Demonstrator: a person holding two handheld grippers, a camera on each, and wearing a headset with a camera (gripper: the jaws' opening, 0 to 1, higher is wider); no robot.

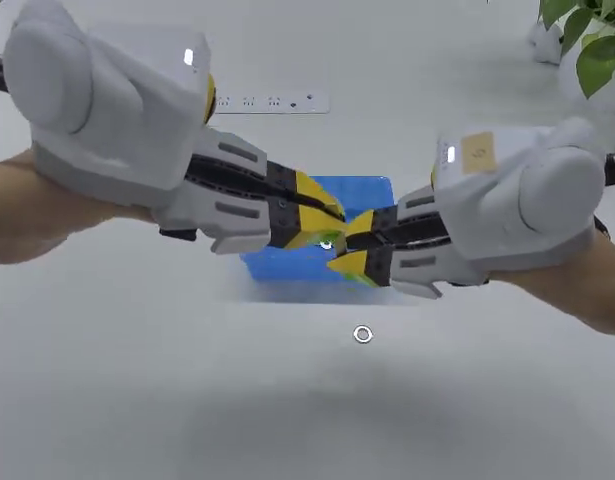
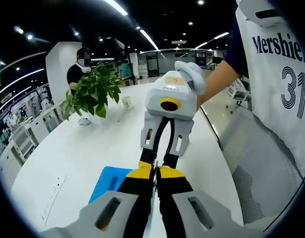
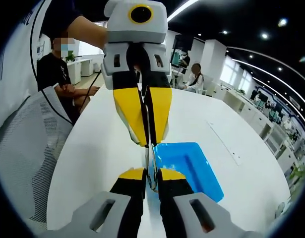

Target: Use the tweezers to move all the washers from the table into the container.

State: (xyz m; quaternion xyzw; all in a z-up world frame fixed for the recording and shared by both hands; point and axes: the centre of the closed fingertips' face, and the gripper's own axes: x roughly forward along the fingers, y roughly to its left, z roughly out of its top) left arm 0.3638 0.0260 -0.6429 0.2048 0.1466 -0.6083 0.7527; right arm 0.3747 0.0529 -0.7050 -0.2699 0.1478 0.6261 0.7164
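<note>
Over the blue container (image 1: 283, 266) my two grippers meet tip to tip. The left gripper (image 1: 332, 210) comes in from the left, shut on the thin metal tweezers (image 3: 148, 130). Facing it, the right gripper (image 1: 351, 248) has its jaws closed on the tweezers' other end, seen close up in the right gripper view (image 3: 152, 177). A small ring (image 1: 326, 243) shows between the tips; I cannot tell whether it is a held washer. One washer (image 1: 362, 334) lies on the white table in front of the container.
A white power strip (image 1: 272, 102) lies behind the container. A potted plant (image 1: 587, 40) stands at the back right corner. A mesh chair (image 3: 28, 148) and seated people are beside the table. The near table surface is bare white.
</note>
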